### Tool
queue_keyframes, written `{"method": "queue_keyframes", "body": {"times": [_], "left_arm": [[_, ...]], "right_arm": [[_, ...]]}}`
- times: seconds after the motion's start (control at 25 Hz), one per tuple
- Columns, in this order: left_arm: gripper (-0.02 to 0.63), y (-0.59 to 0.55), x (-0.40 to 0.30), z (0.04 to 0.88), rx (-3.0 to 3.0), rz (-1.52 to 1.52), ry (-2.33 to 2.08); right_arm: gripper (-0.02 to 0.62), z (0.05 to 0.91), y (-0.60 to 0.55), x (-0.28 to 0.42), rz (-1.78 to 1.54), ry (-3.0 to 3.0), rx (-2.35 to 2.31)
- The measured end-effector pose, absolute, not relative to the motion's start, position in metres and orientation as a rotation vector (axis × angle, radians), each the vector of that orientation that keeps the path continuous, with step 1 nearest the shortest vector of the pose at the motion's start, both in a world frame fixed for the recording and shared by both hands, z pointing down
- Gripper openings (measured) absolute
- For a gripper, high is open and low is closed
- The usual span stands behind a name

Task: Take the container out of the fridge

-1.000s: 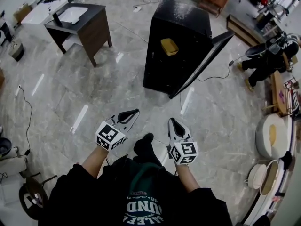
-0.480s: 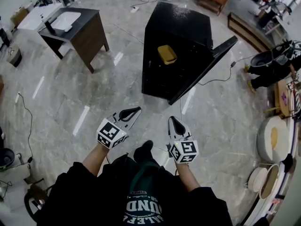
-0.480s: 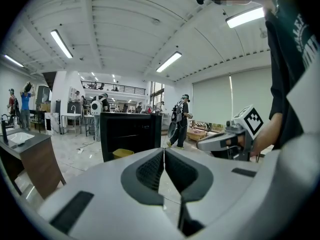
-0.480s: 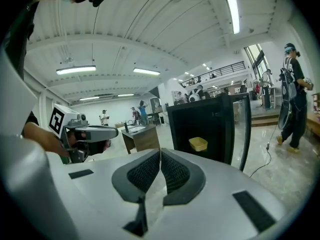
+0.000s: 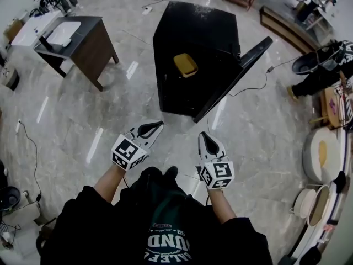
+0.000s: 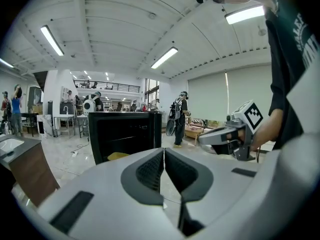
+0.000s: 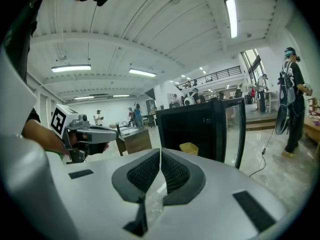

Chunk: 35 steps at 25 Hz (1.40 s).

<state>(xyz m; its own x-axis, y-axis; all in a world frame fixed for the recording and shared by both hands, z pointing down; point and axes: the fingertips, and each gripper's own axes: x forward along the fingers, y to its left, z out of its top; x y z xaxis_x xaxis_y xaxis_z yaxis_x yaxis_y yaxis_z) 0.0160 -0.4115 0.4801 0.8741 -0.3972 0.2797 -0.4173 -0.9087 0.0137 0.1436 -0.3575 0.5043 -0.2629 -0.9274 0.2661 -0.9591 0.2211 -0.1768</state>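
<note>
A yellow container [image 5: 186, 65] sits inside a black fridge [image 5: 190, 32] whose glass door [image 5: 234, 76] stands swung out to the right. It also shows as a yellow container [image 6: 118, 156] in the left gripper view and a yellow container [image 7: 189, 148] in the right gripper view. My left gripper [image 5: 156, 126] and right gripper [image 5: 203, 139] are side by side, a stretch of floor short of the fridge, pointing toward it. Both are shut with nothing between the pads. The left gripper [image 6: 164, 160] and right gripper [image 7: 160, 163] show closed jaws in their own views.
A dark wooden desk [image 5: 83, 46] with a white sink top stands at the left. A power cable [image 5: 259, 84] runs across the marble floor right of the door. People stand at the far back and right. Round white furniture [image 5: 320, 159] lines the right edge.
The fridge has come nearer and lower in the head view as both grippers moved toward it together. Their jaws stayed shut.
</note>
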Motion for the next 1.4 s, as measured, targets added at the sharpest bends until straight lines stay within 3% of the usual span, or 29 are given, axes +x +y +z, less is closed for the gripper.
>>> {"method": "queue_keyframes", "body": {"times": [1.4], "left_arm": [[0.017, -0.570, 0.111, 0.554, 3.018, 0.621, -0.448]], "right_arm": [[0.035, 0.537, -0.467, 0.181, 0.471, -2.269, 1.799]]}}
